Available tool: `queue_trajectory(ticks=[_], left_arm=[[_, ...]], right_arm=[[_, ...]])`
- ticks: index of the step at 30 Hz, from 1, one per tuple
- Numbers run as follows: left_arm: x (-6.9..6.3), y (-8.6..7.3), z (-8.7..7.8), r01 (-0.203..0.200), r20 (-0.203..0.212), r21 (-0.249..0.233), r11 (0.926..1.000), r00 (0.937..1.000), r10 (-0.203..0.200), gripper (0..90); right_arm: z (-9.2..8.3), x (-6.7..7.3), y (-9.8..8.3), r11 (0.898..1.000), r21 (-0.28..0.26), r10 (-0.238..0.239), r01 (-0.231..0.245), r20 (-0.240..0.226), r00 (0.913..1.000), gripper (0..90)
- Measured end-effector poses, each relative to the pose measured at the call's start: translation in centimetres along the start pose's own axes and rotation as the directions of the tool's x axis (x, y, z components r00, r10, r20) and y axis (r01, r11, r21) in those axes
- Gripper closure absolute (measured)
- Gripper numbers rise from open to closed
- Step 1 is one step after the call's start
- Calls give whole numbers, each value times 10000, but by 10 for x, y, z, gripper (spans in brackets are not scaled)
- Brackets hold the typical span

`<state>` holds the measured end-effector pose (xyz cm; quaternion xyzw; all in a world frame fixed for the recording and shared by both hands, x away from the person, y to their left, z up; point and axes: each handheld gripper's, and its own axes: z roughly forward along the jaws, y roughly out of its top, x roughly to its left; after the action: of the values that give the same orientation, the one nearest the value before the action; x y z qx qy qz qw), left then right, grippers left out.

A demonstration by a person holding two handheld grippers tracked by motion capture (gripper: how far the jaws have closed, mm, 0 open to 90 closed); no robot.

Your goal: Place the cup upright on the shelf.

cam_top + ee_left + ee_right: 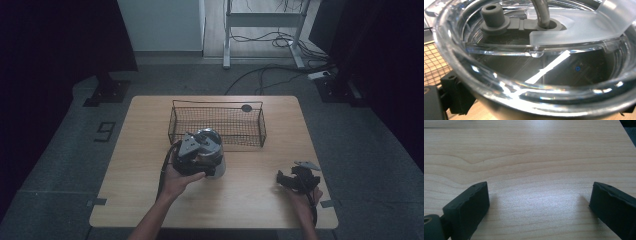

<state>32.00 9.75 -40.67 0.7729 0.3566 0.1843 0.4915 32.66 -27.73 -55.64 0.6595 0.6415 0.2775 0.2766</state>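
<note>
Left claw (200,152): black, boxy, with a grey three-cornered plate on top, held in the person's left hand (177,180); it sits against the upper part of the tumbler, just in front of the wire basket. One black jaw shows at the lower left of the left gripper view, beside the tumbler's wall; whether the jaws clamp it, I cannot tell.
Tumbler: round steel tumbler with a clear plastic lid (549,57), standing on the counter just in front of the basket's near left corner. The lid is glossy and ringed, with a frosted flap, a dark grey rubber plug (495,17) on a short strap, and a grey curved straw (541,12) rising through a hole.
Wire basket: black rectangular mesh basket (262,125) with a thin rod frame, on the far middle of the counter; its mesh shows at the left edge of the left gripper view.
Right claw (280,179): black, held low in the person's right hand (300,197), well to the right of the basket and nearer the person. Its two blunt, matte jaws stand wide apart with nothing between them but bare wood.
Counter: pale wooden top (529,157) with wavy grain, smooth, rounded corners.
</note>
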Motion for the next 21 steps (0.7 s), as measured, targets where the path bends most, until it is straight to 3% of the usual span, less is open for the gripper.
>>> queue_trajectory(ticks=[11, 21], left_arm=[[14, 13, 3, -59, -341, -43, 10000, 9994, 58, 46], [24, 23, 9, 18, -375, -165, 9999, 9993, -24, 46]], right_arm=[[1, -1, 0, 10000, -13, -4, 4, -3, 10000, 23], [1, -1, 1, 10000, -9, 22, -22, 5, 10000, 26]])
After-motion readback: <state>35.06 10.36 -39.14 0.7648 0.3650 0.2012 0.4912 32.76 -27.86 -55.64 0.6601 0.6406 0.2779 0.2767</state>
